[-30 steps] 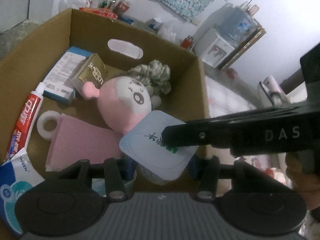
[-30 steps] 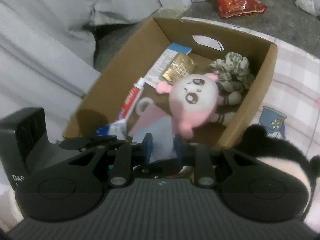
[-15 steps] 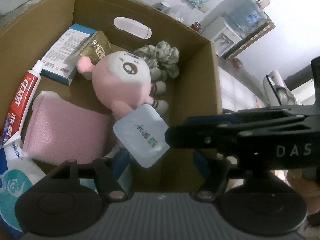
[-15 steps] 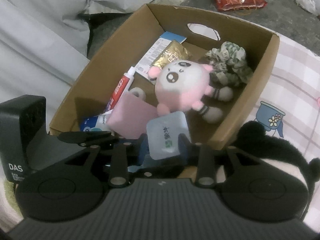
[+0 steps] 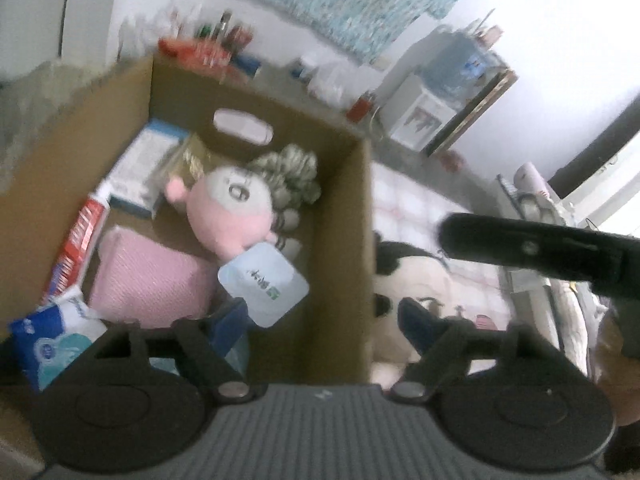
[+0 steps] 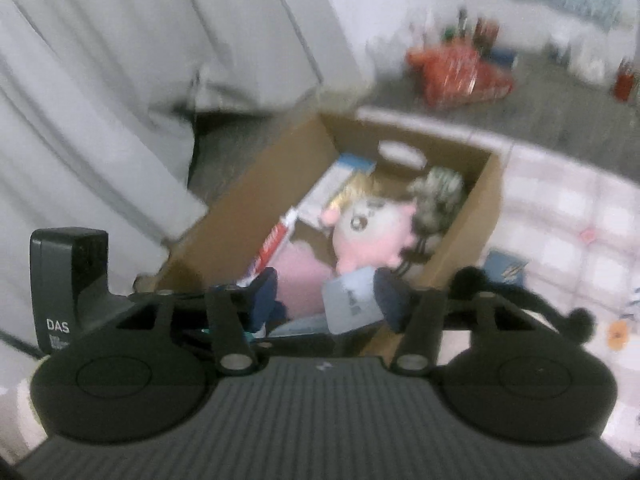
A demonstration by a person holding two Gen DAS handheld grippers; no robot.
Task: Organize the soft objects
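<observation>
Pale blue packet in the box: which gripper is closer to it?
Left gripper: one finger sits beside the packet inside the box. The right gripper is outside the box, above the panda toy.

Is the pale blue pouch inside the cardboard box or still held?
Inside. The pale blue pouch lies in the cardboard box against the pink plush; both grippers' jaws stand spread apart, gripping nothing.

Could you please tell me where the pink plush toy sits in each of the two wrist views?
Left wrist: pink plush toy left of centre, inside the cardboard box.
Right wrist: pink plush toy near centre, in the cardboard box.
Shared landmark: the green scrunchie beside it.
</observation>
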